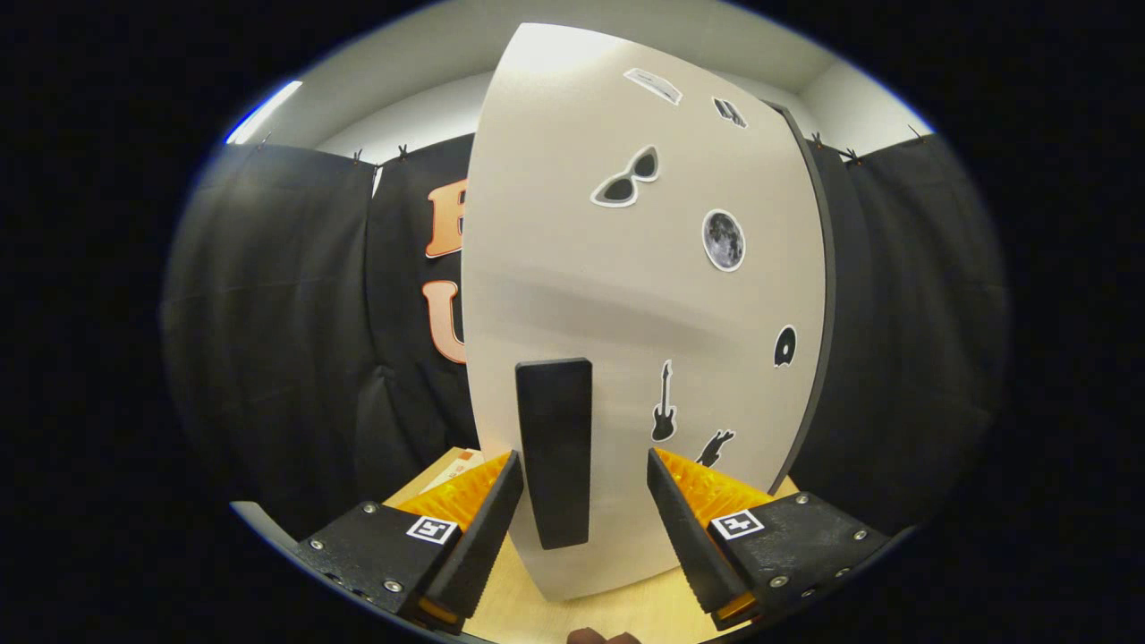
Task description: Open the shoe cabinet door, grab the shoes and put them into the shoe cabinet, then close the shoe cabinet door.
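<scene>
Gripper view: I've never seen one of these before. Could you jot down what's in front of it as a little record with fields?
Main object: white shoe cabinet door, standing upright
Handle: black upright bar handle near the door's lower left
Decoration: stickers on the door, among them sunglasses, a moon and a guitar
Gripper: fingers open, one on each side of the handle, apparently not pressing on it
Surface below: light wooden board
Backdrop: black cloth wall
Shoes: none to report
</scene>
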A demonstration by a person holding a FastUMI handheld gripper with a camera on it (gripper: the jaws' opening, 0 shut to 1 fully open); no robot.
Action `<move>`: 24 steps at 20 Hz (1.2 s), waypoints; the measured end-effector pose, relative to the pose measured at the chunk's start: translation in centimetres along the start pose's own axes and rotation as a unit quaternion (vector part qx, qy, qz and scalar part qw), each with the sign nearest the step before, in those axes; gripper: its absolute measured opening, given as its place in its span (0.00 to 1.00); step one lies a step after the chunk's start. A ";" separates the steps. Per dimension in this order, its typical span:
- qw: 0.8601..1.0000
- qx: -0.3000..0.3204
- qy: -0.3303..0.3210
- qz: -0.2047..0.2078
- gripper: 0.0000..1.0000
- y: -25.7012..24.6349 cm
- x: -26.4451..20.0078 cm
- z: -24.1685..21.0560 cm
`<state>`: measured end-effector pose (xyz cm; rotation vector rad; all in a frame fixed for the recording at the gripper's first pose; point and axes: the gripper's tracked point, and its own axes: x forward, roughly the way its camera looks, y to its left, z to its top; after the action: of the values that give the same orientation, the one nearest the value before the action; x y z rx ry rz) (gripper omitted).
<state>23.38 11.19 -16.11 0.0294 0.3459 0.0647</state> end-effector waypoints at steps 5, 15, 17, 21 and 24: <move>1.000 -0.010 0.004 0.001 0.88 0.6 1.9 0.3; 1.000 -0.009 0.006 0.001 0.88 1.3 5.2 0.7; 1.000 -0.022 0.007 -0.005 0.88 1.3 5.6 0.8; 0.999 -0.031 0.006 -0.033 0.89 1.2 6.5 0.9; 0.998 -0.029 0.002 -0.051 0.89 1.3 6.9 0.9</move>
<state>30.14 12.90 -17.55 -0.0466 0.3496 -0.0257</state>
